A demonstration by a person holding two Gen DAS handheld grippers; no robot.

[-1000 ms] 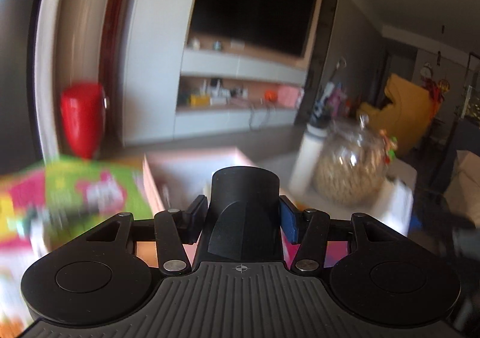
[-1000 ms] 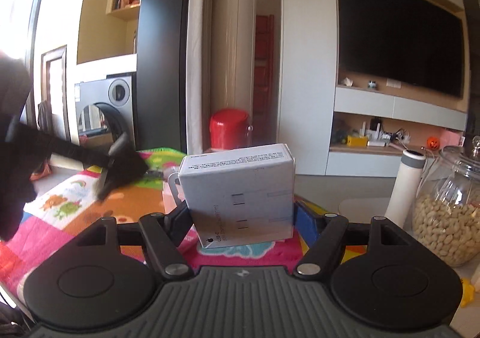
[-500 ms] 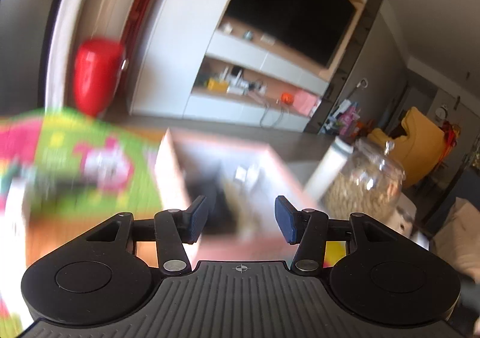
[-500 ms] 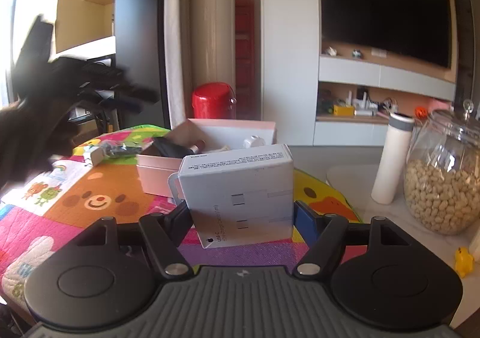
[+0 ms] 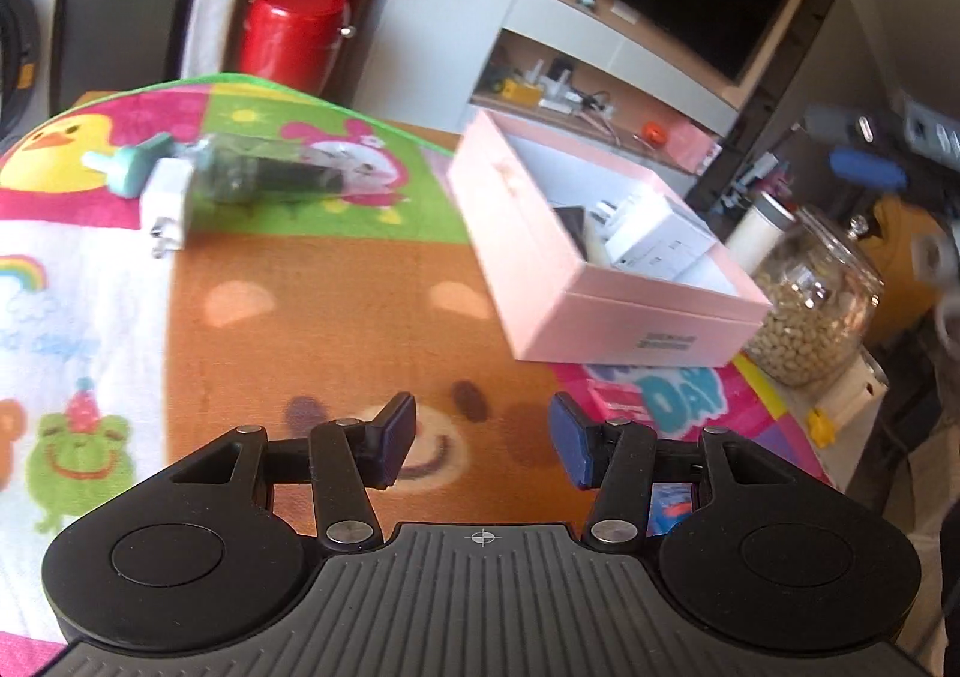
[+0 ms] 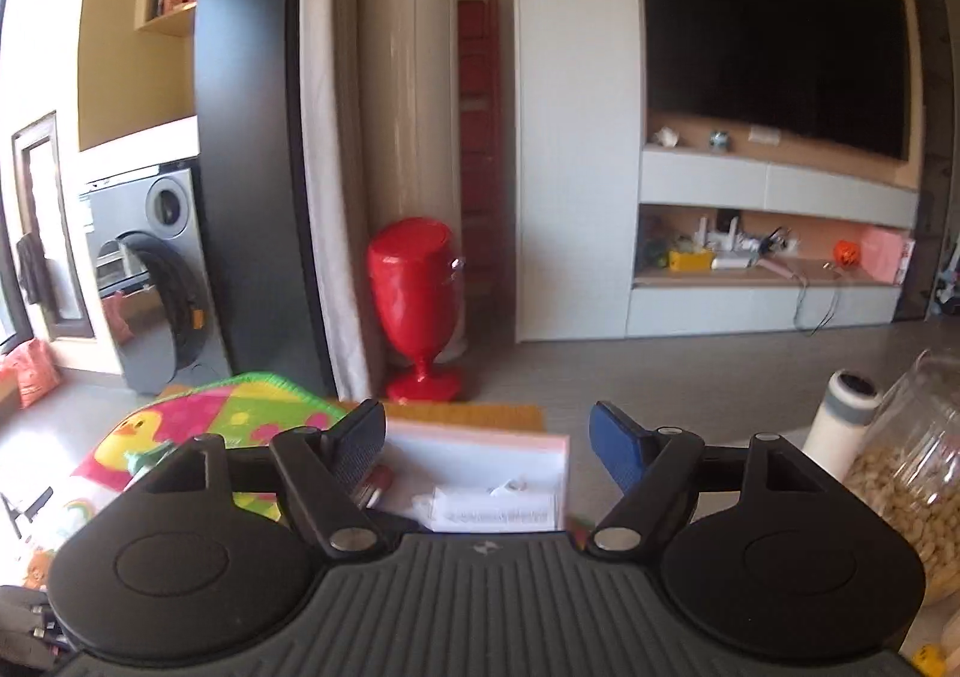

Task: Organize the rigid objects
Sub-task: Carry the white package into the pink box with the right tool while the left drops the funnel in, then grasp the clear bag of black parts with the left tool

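A pink open box (image 5: 606, 305) sits on the colourful play mat (image 5: 300, 311) to the right. Inside it lie a white carton (image 5: 660, 242) and a dark object. My left gripper (image 5: 480, 443) is open and empty, low over the mat in front of the box. At the mat's far left lie a white plug adapter (image 5: 165, 203), a teal piece (image 5: 129, 167) and a dark clear-wrapped item (image 5: 282, 173). My right gripper (image 6: 486, 446) is open and empty above the pink box (image 6: 480, 488), with the white carton (image 6: 495, 509) below it.
A glass jar of nuts (image 5: 816, 299) and a white bottle (image 5: 759, 230) stand right of the box; both show in the right wrist view, the jar (image 6: 906, 473) and the bottle (image 6: 840, 419). A red bin (image 6: 420, 293) stands on the floor beyond the table.
My right gripper has let go of the white carton, which now lies in the pink box. My left gripper has released the dark object into the box and drawn back over the mat.
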